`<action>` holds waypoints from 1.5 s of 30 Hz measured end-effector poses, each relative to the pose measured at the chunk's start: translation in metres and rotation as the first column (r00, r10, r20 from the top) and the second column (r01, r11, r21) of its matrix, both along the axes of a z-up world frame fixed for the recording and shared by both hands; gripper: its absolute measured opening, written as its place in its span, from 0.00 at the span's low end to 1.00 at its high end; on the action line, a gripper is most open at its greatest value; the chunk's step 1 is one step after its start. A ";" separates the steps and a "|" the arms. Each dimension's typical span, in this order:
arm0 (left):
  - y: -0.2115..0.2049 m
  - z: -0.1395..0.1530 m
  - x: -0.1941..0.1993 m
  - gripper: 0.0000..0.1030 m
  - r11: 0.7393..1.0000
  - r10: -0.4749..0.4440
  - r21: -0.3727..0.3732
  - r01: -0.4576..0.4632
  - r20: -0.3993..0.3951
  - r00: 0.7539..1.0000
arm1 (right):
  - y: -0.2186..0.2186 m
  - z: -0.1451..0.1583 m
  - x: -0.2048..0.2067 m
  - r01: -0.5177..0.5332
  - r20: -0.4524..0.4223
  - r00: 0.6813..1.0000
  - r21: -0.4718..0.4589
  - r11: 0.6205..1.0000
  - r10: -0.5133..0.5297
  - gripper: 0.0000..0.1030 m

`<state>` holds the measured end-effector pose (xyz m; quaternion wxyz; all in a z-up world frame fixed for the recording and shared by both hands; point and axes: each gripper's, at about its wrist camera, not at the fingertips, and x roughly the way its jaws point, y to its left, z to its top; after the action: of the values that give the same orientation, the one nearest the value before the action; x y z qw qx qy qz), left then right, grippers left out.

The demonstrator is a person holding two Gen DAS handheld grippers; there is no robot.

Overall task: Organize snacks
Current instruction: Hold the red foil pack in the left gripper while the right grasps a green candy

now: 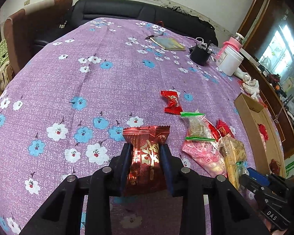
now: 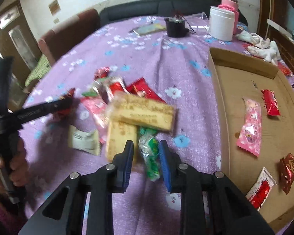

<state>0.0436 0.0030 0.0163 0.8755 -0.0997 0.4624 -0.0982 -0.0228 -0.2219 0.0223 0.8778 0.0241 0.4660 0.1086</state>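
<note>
My left gripper (image 1: 146,145) is shut on a dark red foil snack packet (image 1: 147,162), held just above the purple flowered cloth. To its right lies the snack pile: a red candy (image 1: 171,101), a green-sealed bag (image 1: 198,127), a pink packet (image 1: 203,152). In the right wrist view my right gripper (image 2: 146,143) straddles a green wrapped candy (image 2: 150,156) at the pile's near edge; a thin gap shows beside the left pad. Yellow biscuit packets (image 2: 145,113) lie just beyond. The cardboard box (image 2: 245,66) on the right holds several snacks, among them a pink packet (image 2: 249,129).
At the table's far end stand a white jar (image 2: 221,25), a pink-sleeved bottle (image 2: 228,4), a black cup (image 2: 175,28) and a booklet (image 2: 149,29). White cloths (image 2: 262,43) lie behind the box. A dark sofa and a brown chair border the table.
</note>
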 end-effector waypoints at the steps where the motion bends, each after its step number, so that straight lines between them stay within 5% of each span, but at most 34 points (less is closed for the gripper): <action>1: 0.000 0.000 0.000 0.31 1.000 0.002 -0.004 -0.002 -0.002 1.000 | -0.001 0.000 -0.002 -0.003 0.002 1.000 -0.004 1.000 0.003 0.24; 7: 0.003 0.002 -0.003 0.30 1.000 0.021 -0.011 -0.021 0.014 1.000 | -0.007 0.005 -0.007 0.001 0.017 1.000 0.035 0.999 -0.002 0.14; 15: 0.002 0.017 -0.012 0.31 0.999 0.021 -0.028 -0.018 0.101 0.995 | 0.020 0.054 -0.002 -0.076 0.188 0.981 0.104 0.992 0.056 0.12; 19: 0.001 0.018 -0.012 0.30 1.000 0.023 -0.023 -0.020 0.103 0.994 | 0.038 0.056 0.010 -0.092 0.251 0.966 0.101 0.991 0.064 0.12; 24: -0.002 0.016 -0.009 0.31 1.000 0.014 -0.024 -0.012 0.089 0.996 | 0.047 0.023 0.017 -0.154 0.172 0.976 0.118 0.981 0.132 0.12; 31: 0.004 0.017 -0.009 0.30 0.999 0.033 -0.040 -0.029 0.088 0.996 | 0.074 0.011 0.006 -0.301 0.136 0.947 0.047 0.952 0.292 0.12; 40: 0.003 0.015 -0.009 0.31 0.998 0.023 -0.052 -0.019 0.072 0.997 | 0.073 0.001 0.008 -0.277 0.131 0.954 0.027 0.961 0.271 0.18; 45: 0.003 0.015 -0.009 0.30 0.998 0.027 -0.054 -0.023 0.076 0.997 | 0.074 0.000 0.010 -0.287 0.131 0.951 0.043 0.957 0.279 0.12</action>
<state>0.0347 0.0060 0.0317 0.8908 -0.1248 0.4246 -0.1032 -0.0127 -0.1474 0.0226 0.8791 -0.0228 0.4060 0.2487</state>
